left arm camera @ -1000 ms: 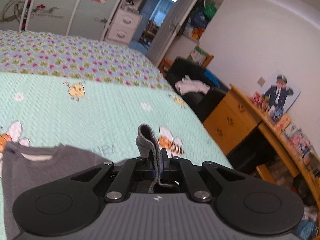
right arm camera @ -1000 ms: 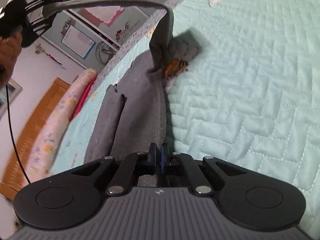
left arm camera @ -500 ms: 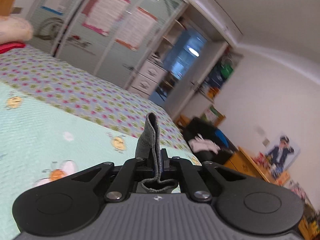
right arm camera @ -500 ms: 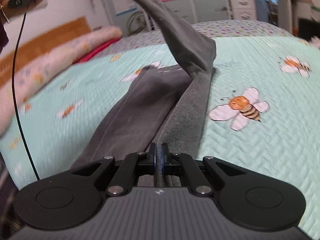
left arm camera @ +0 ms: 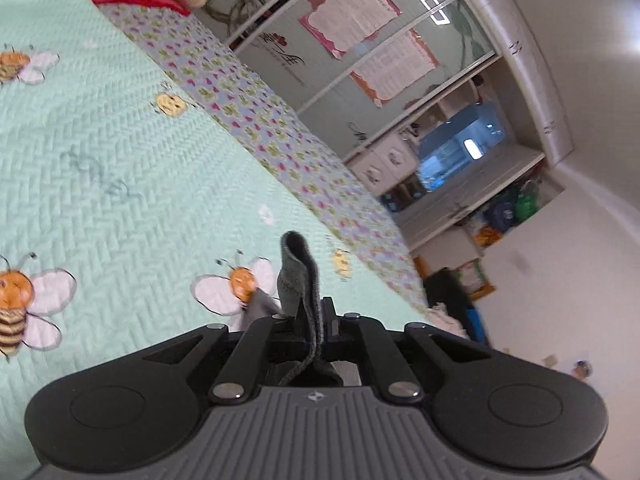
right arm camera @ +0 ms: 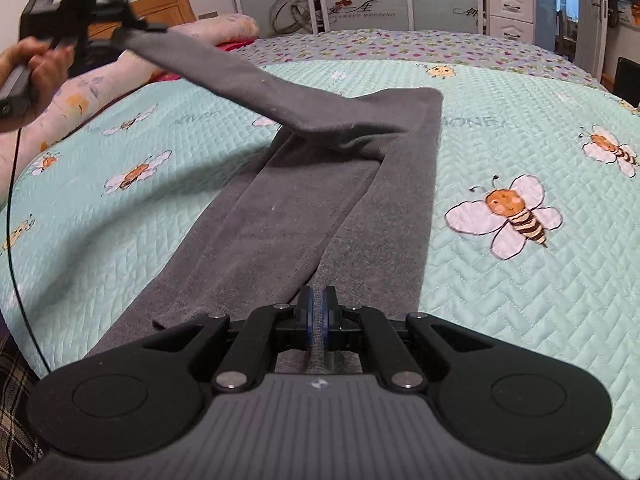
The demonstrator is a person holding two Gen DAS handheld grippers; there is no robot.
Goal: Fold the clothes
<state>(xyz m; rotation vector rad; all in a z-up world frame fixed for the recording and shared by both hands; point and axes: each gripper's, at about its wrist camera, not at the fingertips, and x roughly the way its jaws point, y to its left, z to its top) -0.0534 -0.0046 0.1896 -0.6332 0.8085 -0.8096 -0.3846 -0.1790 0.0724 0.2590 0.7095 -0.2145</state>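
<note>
Both grippers are clamped on the same grey sweater. Right gripper (right arm camera: 319, 316) has its jaws pinched on a ridge of the hem, down at the near edge of the bed. Left gripper (left arm camera: 316, 322) is closed on the cuff of the sleeve (right arm camera: 224, 76), a loop of cuff poking up between its fingers.

What's changed: a second ago the sleeve was strung high and arched over the body, with the left gripper up above it. Now the left one has swung out toward the pillow side of the bed, and the sleeve runs as a flat, taut band from the far shoulder across to the left hand (right arm camera: 36, 68). The camera on that side has rolled too, so the quilt (right arm camera: 520, 280) looks tilted.

The sweater (right arm camera: 304, 216) itself lies lengthwise on the bee-print quilt, near the middle of the bed, right side already doubled over along a long crease.

My read: the sleeve is mid-carry, being pulled straight so it can be laid down flat over the body.
</note>
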